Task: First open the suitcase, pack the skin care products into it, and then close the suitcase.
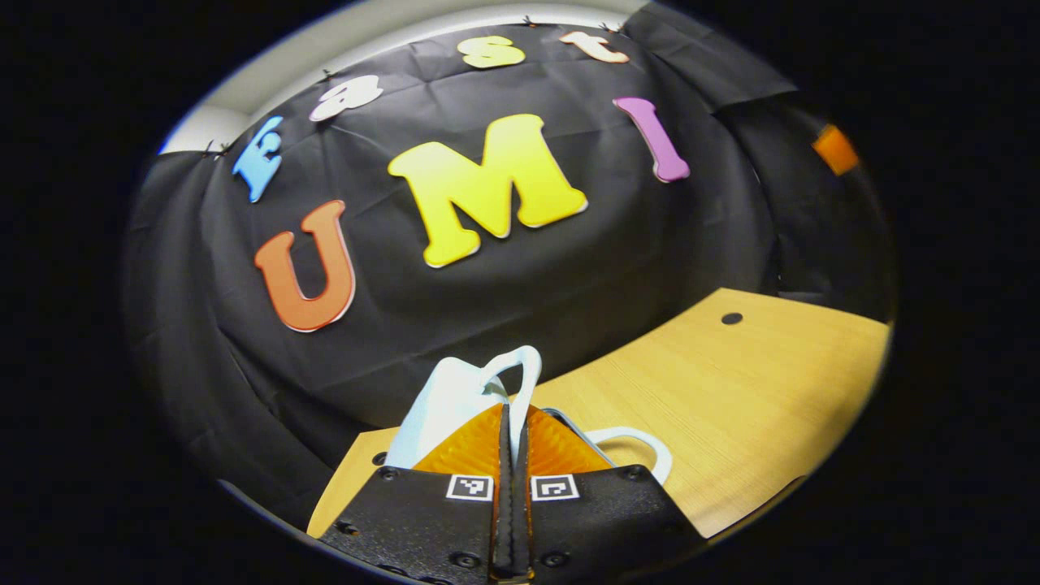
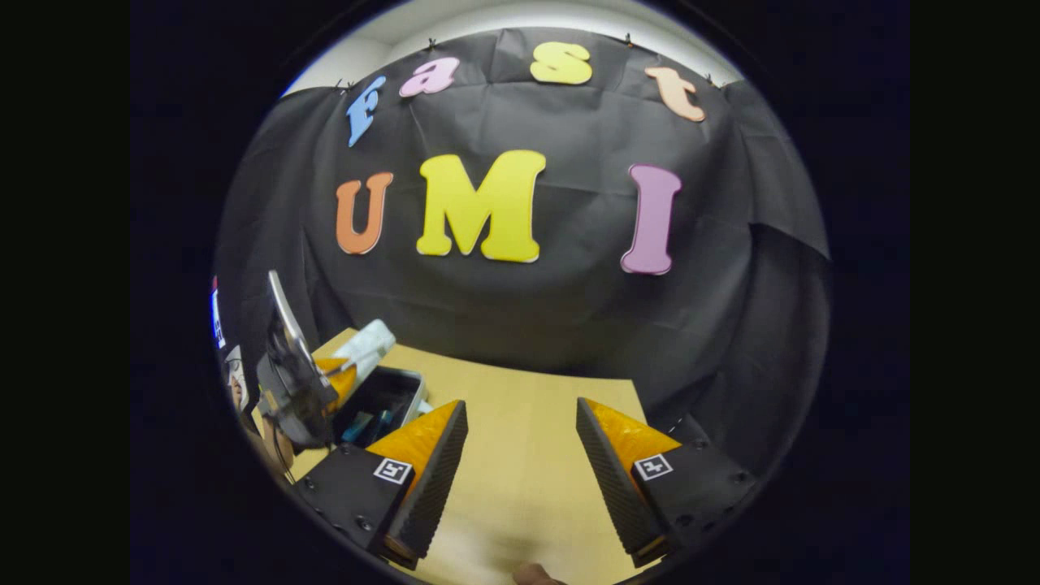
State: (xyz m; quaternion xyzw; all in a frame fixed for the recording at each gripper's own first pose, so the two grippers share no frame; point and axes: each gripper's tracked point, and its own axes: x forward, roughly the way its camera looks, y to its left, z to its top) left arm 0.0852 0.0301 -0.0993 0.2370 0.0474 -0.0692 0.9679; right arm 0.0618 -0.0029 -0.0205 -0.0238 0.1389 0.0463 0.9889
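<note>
The small pale suitcase stands open at the table's left end. Its lid point(image 1: 451, 402) is tilted up with a looped handle point(image 1: 520, 366) on top, and a second handle point(image 1: 642, 445) lies on the base. My left gripper point(image 1: 512, 416) is shut on the lid's edge. In the right gripper view the left gripper point(image 2: 337, 378) holds the lid point(image 2: 367, 341) up over the dark base point(image 2: 416, 388), where a couple of bluish products point(image 2: 363, 426) lie. My right gripper point(image 2: 521, 401) is open over bare table with nothing between its fingers.
The wooden table point(image 1: 731, 390) runs to the right and has a small round hole point(image 1: 731, 318) near its back. The black cloth wall stands close behind the table point(image 2: 528, 471). A hand point(image 2: 244, 390) holds the left gripper at the far left.
</note>
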